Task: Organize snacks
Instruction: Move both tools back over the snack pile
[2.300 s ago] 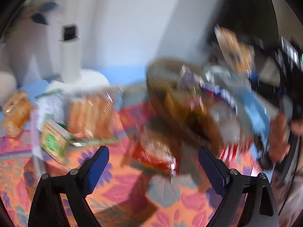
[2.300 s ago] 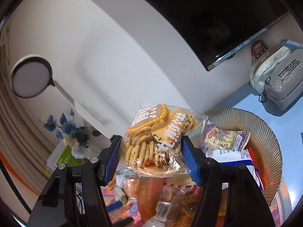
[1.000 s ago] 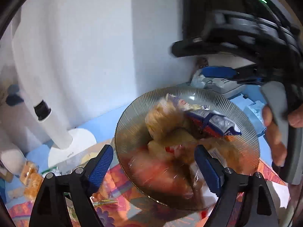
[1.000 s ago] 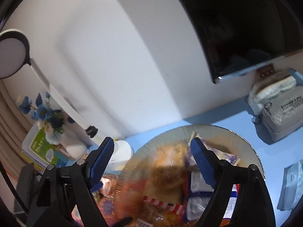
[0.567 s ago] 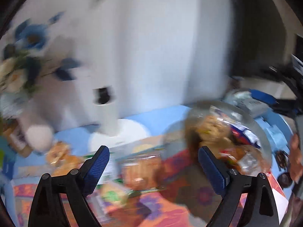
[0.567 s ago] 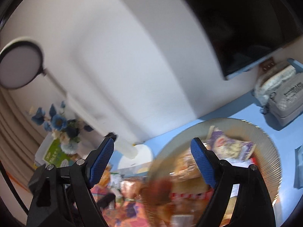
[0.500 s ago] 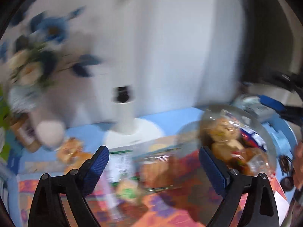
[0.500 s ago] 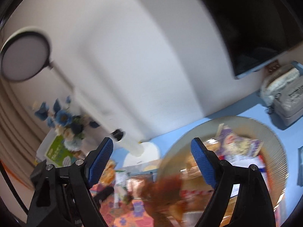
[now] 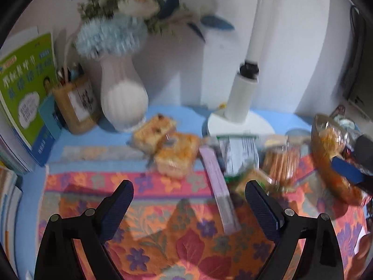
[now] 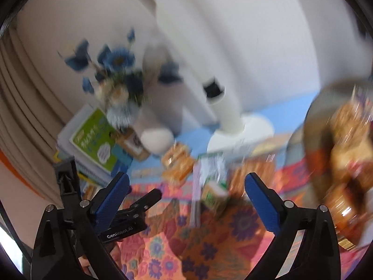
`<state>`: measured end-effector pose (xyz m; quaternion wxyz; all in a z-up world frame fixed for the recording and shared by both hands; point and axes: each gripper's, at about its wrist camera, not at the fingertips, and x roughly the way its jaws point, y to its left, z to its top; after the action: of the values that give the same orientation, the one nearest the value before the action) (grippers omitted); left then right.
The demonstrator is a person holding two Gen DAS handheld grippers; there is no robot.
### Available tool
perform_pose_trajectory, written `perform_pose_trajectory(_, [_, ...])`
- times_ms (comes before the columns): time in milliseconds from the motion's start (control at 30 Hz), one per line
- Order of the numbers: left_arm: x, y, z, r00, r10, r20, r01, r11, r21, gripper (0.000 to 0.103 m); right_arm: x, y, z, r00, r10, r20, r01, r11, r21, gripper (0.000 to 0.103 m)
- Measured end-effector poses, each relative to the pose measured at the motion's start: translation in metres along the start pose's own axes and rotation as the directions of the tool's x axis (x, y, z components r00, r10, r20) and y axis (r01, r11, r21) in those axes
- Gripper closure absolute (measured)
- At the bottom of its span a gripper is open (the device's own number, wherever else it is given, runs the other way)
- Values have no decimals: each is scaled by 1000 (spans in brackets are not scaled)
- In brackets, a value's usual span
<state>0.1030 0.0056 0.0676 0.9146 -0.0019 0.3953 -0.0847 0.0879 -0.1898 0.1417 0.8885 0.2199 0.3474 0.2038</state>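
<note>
Both jaws wide, nothing between them. My left hand-held gripper (image 9: 188, 200) faces loose snack packets (image 9: 177, 154) just ahead on the tabletop (image 9: 163, 228); my right hand-held gripper (image 10: 186, 196), jaws just opening, has the filled bowl (image 10: 319, 126) off right, presumably their destination.

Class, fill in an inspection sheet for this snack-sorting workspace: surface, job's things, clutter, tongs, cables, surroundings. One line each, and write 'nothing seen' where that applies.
Surface: floral orange cloth over a blue tabletop.
Job's things: two wrapped pastries, a purple stick pack, a green-and-white packet and a biscuit pack lie loose; the ribbed bowl holds more snacks.
Clutter: white vase of flowers, wooden pen holder, green book, lamp base.
Tongs: left tongs open, empty; right tongs have just been opening, nothing between them.
Cables: nothing seen.
Surroundings: white wall; view blurred.
</note>
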Motion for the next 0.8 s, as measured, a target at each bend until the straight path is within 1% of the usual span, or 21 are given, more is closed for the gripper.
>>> perform_pose_trajectory(67, [10, -4, -10, 1000, -14, -24, 15, 1000, 8, 8, 20, -8, -15, 999, -5, -44, 7, 999, 37, 3])
perform_pose_trajectory(200, [32, -12, -29, 996, -50, -77, 51, 999, 17, 8, 48, -27, -33, 995, -1, -101, 12, 995, 102, 3])
perform_pose_trajectory(333, [49, -20, -35, 993, -56, -101, 58, 998, 20, 8, 64, -43, -40, 994, 19, -109, -3, 989, 146, 3])
perform_pose_trajectory(400, [56, -24, -37, 993, -48, -107, 51, 998, 26, 7, 72, -47, -42, 994, 25, -108, -10, 991, 137, 3])
perform_pose_trajectory(467, [59, -31, -41, 996, -14, -84, 19, 998, 61, 0, 83, -50, -46, 993, 17, -116, -3, 993, 119, 3])
perform_pose_trajectory(500, [61, -35, -41, 996, 1, -89, 6, 997, 80, 0, 86, -52, -48, 995, 22, -94, -13, 995, 98, 5])
perform_pose_trajectory(533, [61, -36, -41, 996, 11, -90, -3, 996, 86, 0, 85, -53, -51, 998, 19, -58, -15, 997, 70, 5])
perform_pose_trajectory(567, [61, -36, -42, 996, 10, -90, -3, 997, 83, 0, 85, -53, -53, 999, 16, -43, -14, 998, 56, 6])
perform_pose_trajectory(767, [62, -32, -41, 996, 8, -93, -2, 997, 74, 0, 88, -50, -54, 999, -2, -34, 4, 999, 32, 6])
perform_pose_trajectory(800, [63, -32, -41, 995, 15, -94, -8, 997, 75, 0, 89, -50, -53, 999, -4, -37, 5, 1000, 29, 8])
